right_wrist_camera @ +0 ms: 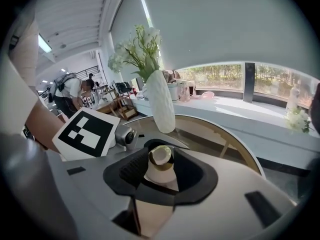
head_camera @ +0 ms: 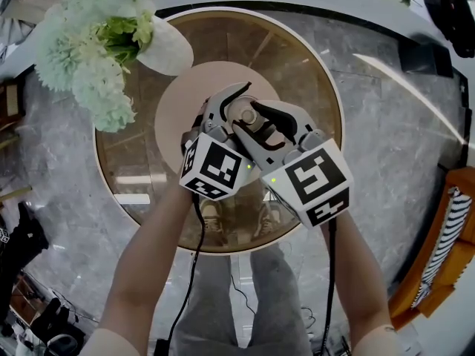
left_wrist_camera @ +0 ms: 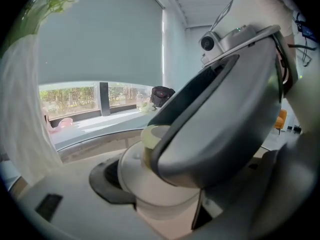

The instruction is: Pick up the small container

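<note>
We look down on a round glass table (head_camera: 330, 80) with a wooden rim that fills the middle of the head view. A pale pink round mat (head_camera: 178, 106) lies at its centre. At the upper left of the frame a white vase (head_camera: 167, 47) stands at the edge of the mat and holds white and green flowers (head_camera: 89, 43).

Our two forearms come up from the bottom of the frame, and both grippers meet over the mat, their marker cubes side by side just below the centre. The right gripper (head_camera: 260, 121) lies crossed over the left gripper (head_camera: 236, 110), so that its grey jaw fills most of the left gripper view.

The small container (right_wrist_camera: 160, 171), white with a pale yellowish top, sits at the centre of the head view, above the pink mat. We cannot tell whether it stands on the mat or hangs clear of it. The right gripper is clenched round it, and its dark curved pads form a ring about the body. The left gripper grasps it too. One dark pad lies against its left side, and the other shows at its lower right.
</note>
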Demonstrator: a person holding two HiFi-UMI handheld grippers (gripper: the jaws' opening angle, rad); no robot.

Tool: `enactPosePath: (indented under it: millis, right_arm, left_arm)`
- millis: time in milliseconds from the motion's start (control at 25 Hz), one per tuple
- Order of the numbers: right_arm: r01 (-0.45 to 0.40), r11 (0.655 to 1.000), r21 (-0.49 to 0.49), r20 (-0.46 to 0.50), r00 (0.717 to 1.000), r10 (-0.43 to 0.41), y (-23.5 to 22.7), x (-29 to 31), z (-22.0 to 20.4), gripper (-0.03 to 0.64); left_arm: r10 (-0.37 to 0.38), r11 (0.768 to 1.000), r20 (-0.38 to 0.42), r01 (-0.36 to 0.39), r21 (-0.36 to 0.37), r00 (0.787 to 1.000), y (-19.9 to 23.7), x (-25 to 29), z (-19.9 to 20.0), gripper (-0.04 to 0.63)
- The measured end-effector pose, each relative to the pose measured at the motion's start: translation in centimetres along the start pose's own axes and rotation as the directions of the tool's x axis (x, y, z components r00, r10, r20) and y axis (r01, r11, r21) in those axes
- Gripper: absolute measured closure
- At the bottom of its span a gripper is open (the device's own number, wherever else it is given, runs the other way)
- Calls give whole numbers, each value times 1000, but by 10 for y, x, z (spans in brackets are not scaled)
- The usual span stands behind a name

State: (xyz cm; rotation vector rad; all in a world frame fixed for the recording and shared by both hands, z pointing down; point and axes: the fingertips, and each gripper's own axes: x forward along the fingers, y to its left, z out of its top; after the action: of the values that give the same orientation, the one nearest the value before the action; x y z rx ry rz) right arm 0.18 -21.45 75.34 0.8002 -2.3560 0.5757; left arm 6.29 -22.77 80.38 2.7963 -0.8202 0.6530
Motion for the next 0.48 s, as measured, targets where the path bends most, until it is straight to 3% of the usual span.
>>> enactPosePath:
  millis: [480]
  right_arm:
    - [37, 998, -49, -12, 999, -37, -1, 0, 0, 485]
  left_arm:
    - [9, 1000, -24, -9, 6, 1000, 0, 0, -2, 245]
